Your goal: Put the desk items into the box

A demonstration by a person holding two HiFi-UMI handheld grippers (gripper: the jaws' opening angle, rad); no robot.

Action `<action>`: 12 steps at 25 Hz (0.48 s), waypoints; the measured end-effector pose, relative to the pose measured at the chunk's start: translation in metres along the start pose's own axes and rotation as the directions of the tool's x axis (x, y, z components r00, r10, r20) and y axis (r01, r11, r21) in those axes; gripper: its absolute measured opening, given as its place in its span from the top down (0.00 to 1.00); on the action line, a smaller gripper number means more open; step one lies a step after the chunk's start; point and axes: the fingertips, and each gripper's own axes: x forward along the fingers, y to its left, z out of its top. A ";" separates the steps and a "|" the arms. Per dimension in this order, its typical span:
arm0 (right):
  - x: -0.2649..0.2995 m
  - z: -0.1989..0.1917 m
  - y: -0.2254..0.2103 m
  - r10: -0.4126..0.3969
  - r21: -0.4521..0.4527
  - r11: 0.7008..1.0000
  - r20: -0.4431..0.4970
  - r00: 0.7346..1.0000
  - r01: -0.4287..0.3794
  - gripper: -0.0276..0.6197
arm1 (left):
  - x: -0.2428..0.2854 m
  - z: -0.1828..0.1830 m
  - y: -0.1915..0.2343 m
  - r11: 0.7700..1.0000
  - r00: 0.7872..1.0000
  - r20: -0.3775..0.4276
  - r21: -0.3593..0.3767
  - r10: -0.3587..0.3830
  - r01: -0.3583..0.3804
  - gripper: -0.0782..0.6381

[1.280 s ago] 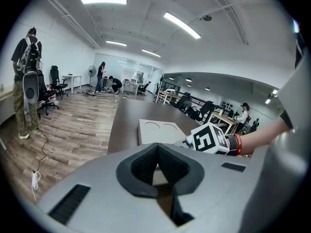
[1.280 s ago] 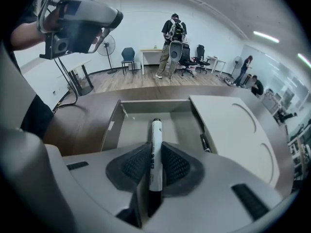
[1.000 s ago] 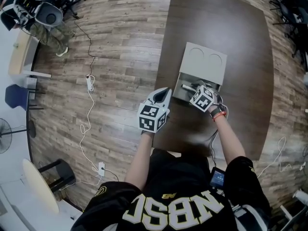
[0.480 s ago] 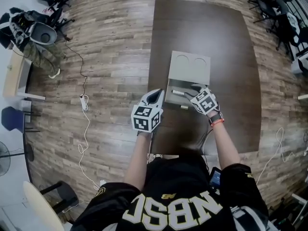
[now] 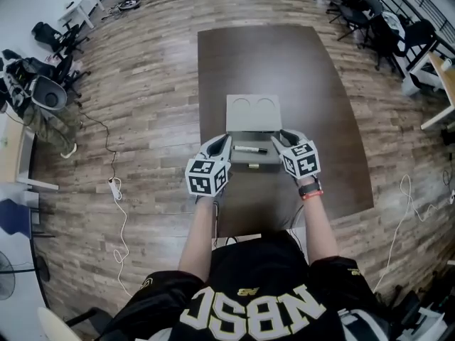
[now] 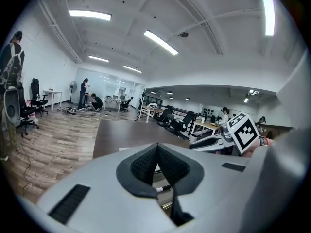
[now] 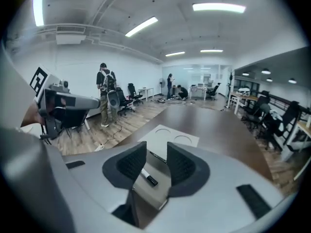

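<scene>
A grey box [image 5: 264, 160] lies open on the dark table [image 5: 313, 84], its lid [image 5: 252, 112] with two round recesses folded back. A black-and-white marker [image 5: 250, 149] lies inside it, also visible in the left gripper view as the marker [image 6: 163, 189] and in the right gripper view as the marker [image 7: 146, 176]. My left gripper [image 5: 222, 142] hovers at the box's left side, its pads meeting at the tips [image 6: 156, 146]. My right gripper [image 5: 282, 136] hangs over the box's right side. Its jaws [image 7: 156, 147] have just been closing, a gap remains and nothing is between them.
The table's near edge [image 5: 284, 226] is close to the person's body. A white cable with a power strip [image 5: 112, 188] trails on the wooden floor at left. Office chairs [image 5: 380, 27] stand at the far right, and people stand in the room's background [image 7: 106, 93].
Both grippers have lifted away from the box, the right one coming up out of it and rolling. The marker stays lying in the box. The head view has swung onto the table.
</scene>
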 end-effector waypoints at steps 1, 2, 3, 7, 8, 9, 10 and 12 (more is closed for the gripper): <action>-0.010 0.005 -0.002 -0.025 0.019 1.000 0.024 0.999 0.025 0.74 | 0.000 0.004 -0.005 1.000 1.000 0.008 0.009 -0.009 0.009 0.87; -0.019 0.010 -0.005 -0.050 0.037 0.998 0.048 0.998 0.048 0.75 | 0.000 0.008 -0.009 1.000 1.000 0.017 0.018 -0.016 0.015 0.87; -0.029 0.014 -0.006 -0.075 0.055 0.996 0.071 0.995 0.071 0.76 | -0.001 0.012 -0.014 0.999 0.999 0.027 0.025 -0.020 0.019 0.87; -0.070 0.028 -0.009 -0.176 0.124 0.980 0.148 0.973 0.158 0.82 | -0.009 0.026 -0.029 0.998 0.997 0.075 0.055 -0.018 0.014 0.87; -0.079 0.031 -0.009 -0.196 0.134 0.975 0.163 0.967 0.175 0.83 | -0.012 0.029 -0.032 0.998 0.996 0.086 0.064 -0.018 0.012 0.87; -0.087 0.032 -0.009 -0.214 0.140 0.972 0.175 0.961 0.190 0.84 | -0.014 0.032 -0.036 0.997 0.995 0.096 0.073 -0.018 0.011 0.87; -0.094 0.033 -0.008 -0.229 0.145 0.968 0.187 0.955 0.204 0.85 | -0.017 0.034 -0.040 0.997 0.994 0.106 0.080 -0.019 0.010 0.87; -0.108 0.034 -0.006 -0.257 0.159 0.961 0.209 0.943 0.227 0.86 | -0.023 0.038 -0.045 0.996 0.992 0.126 0.093 -0.021 0.009 0.87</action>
